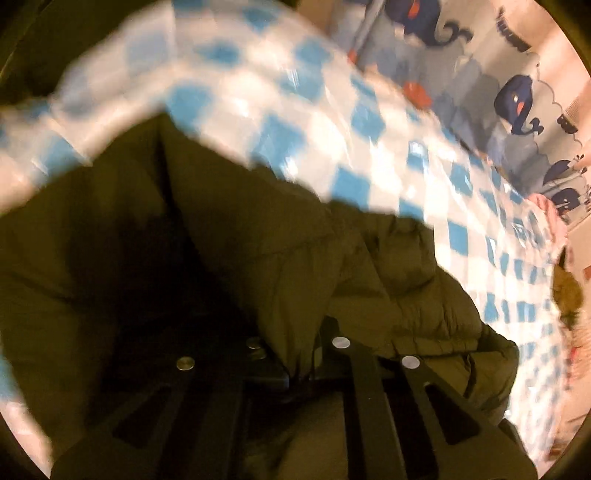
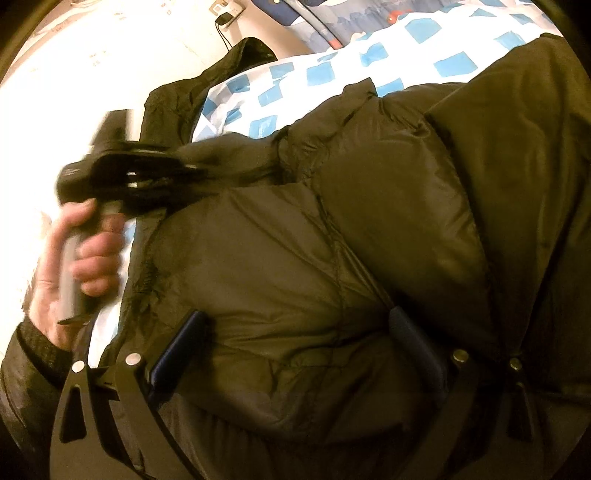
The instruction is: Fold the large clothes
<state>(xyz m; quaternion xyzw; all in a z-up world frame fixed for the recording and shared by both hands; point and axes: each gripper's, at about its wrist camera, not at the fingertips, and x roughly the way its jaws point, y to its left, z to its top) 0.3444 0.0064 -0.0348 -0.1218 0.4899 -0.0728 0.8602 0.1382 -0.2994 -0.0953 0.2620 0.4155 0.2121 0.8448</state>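
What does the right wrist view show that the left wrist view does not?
Only the right wrist view: the person's hand holding the left gripper from outside, the right gripper with its jaws open wide over the jacket, and a wall socket.

Only the left wrist view: the whale-print fabric beyond the bedsheet, and the left gripper seen from behind, its jaws shut on a fold of jacket.

Both: the dark olive padded jacket lying on the blue-and-white checked bedsheet.

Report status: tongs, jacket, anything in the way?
Left tongs shut on jacket fabric. Right tongs open, spread wide over jacket, pads resting on it. Jacket bunched on checked bedding. Nothing in the way.
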